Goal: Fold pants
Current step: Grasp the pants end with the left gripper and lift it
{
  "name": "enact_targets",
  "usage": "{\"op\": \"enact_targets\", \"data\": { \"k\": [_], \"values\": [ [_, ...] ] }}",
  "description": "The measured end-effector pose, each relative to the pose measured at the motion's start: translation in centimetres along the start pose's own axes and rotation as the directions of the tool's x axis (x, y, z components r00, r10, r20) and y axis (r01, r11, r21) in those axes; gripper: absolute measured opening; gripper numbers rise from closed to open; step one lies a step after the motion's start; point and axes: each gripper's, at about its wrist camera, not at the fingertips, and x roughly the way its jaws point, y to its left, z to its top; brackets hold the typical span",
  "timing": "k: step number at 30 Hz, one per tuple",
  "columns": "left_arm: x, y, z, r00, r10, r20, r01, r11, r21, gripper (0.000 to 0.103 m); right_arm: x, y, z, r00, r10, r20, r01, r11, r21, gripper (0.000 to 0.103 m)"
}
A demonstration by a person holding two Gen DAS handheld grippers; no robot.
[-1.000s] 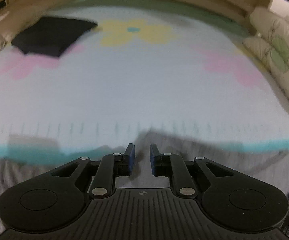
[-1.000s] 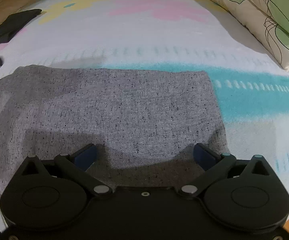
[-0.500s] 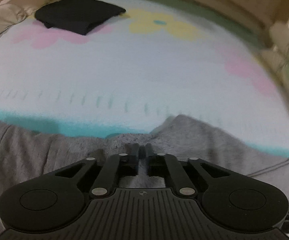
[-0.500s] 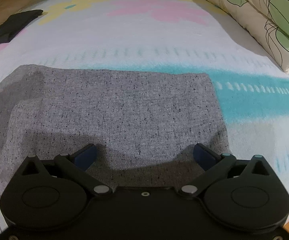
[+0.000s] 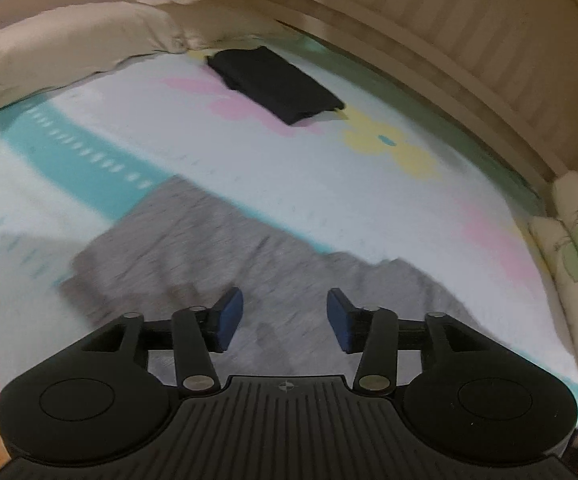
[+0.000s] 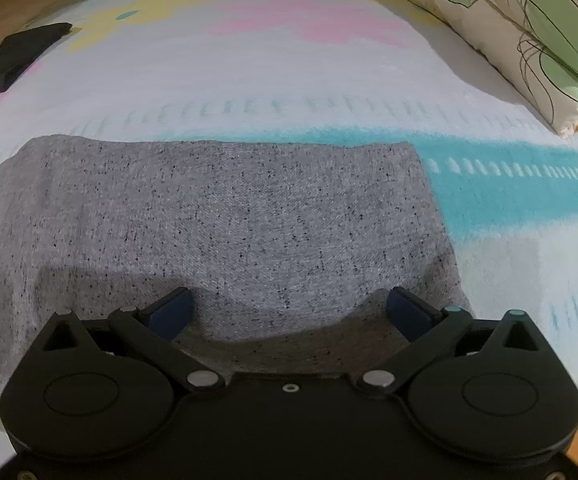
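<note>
Bed's pastel sheet [image 6: 289,60] carries folded grey pants [image 6: 229,216]; left tool [image 5: 285,314] just sprang apart, empty, right tool [image 6: 289,312] wide apart above them; next, another fold.

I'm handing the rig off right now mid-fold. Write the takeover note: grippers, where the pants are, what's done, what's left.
Left gripper: jaws have just been opening, nothing between them; it is above the grey pants.
Right gripper: open wide, over the pants, gripping nothing.
Pants lie folded into a flat rectangle on the floral bedsheet; a dark folded garment sits farther up the bed.
Done: at least one fold.
Left: probably another fold, then smoothing.
</note>
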Motion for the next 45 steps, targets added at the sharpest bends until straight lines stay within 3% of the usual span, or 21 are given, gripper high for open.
{"op": "enact_targets", "data": {
  "k": [5, 7, 10, 14, 19, 24, 26, 30, 36, 45],
  "values": [
    [-1.5, 3.4, -1.6, 0.999, 0.036, -0.010, -0.037, 0.999, -0.036, 0.045, -0.6, 1.4, 0.2, 1.000, -0.022, -0.005, 0.022, 1.000, 0.005, 0.102],
    [-0.8, 4.6, -2.0, 0.998, 0.043, -0.050, -0.047, 0.996, -0.070, 0.045, -1.1, 2.4, 0.1, 1.000, 0.018, -0.003, -0.018, 0.999, -0.031, 0.102],
    [0.0, 6.5, -2.5, 0.997, -0.001, -0.083, -0.013, 0.985, -0.172, 0.046, -1.3, 4.7, -0.3, 0.992, 0.112, -0.050, -0.118, 0.984, -0.130, 0.102],
    [0.6, 8.1, -2.9, 0.996, -0.060, -0.067, 0.039, 0.959, -0.279, 0.051, -1.7, 6.1, -1.0, 0.998, 0.064, 0.002, -0.062, 0.983, -0.171, 0.102],
    [0.1, 9.2, -3.1, 0.996, -0.087, -0.038, 0.067, 0.926, -0.371, 0.052, -1.1, 5.3, -0.4, 0.996, 0.086, -0.033, -0.089, 0.990, -0.106, 0.103],
    [-2.8, 9.1, -3.0, 0.996, 0.044, 0.076, -0.017, 0.945, -0.326, 0.057, -1.1, 5.2, -0.6, 0.996, 0.089, -0.021, -0.091, 0.989, -0.116, 0.103],
    [-2.5, 9.3, -2.9, 0.996, 0.064, 0.057, -0.042, 0.946, -0.320, 0.063, -1.2, 5.2, -0.7, 0.996, 0.082, -0.021, -0.084, 0.990, -0.115, 0.103],
    [-0.3, 10.4, -3.4, 1.000, 0.000, -0.027, -0.011, 0.917, -0.399, 0.068, -1.1, 5.8, -0.5, 0.997, 0.073, -0.027, -0.075, 0.991, -0.107, 0.103],
    [0.6, 9.6, -2.4, 1.000, -0.017, 0.019, 0.023, 0.937, -0.348, 0.075, -1.4, 5.9, -0.5, 0.997, 0.080, -0.010, -0.081, 0.990, -0.117, 0.103],
    [2.7, 9.7, -1.6, 0.999, -0.031, 0.038, 0.043, 0.933, -0.358, 0.076, -1.9, 5.4, -1.6, 0.996, 0.084, -0.001, -0.083, 0.990, -0.114, 0.103]
  ]
}}
